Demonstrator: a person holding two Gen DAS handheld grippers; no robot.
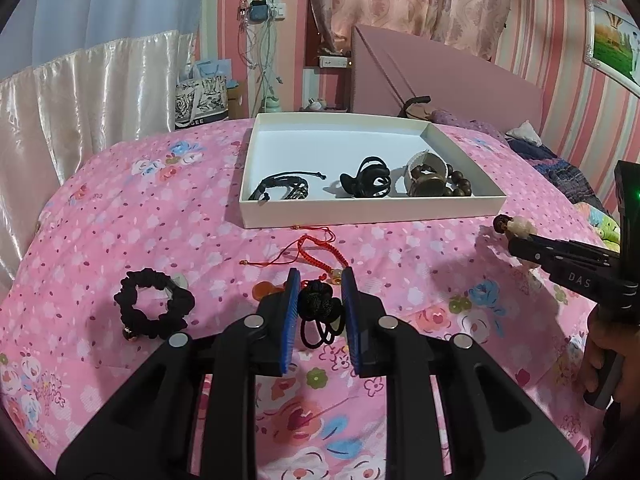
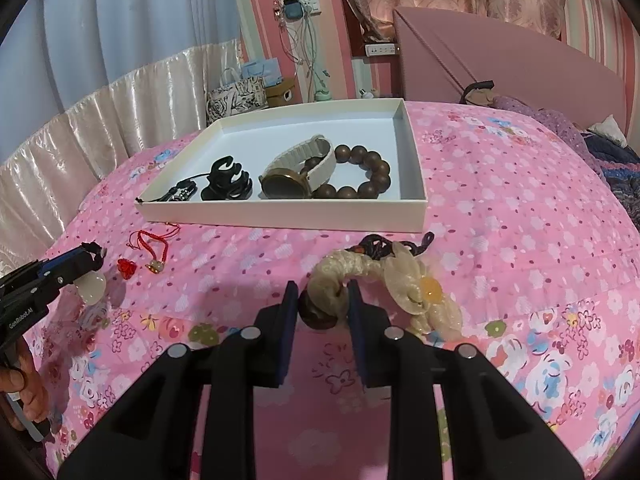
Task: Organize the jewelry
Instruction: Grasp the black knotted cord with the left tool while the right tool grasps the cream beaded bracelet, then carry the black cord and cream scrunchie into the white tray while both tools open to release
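Jewelry tray (image 1: pixel 372 210) holds wristwatch (image 2: pixel 288 186), bead bracelet (image 2: pixel 360 178).

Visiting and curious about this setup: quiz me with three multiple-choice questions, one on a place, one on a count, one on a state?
1. Where is the wooden bead bracelet? A in the white tray; B on the floor; C on the wall.
2. How many pieces lie in the tray? A two; B four; C six.
3. The right gripper is: A empty; B shut on the cream flower ornament; C holding a spoon.
Answers: A, it lies inside the rim; B, cord bracelet, hair claw, watch, beads; B, jaws pinch it.
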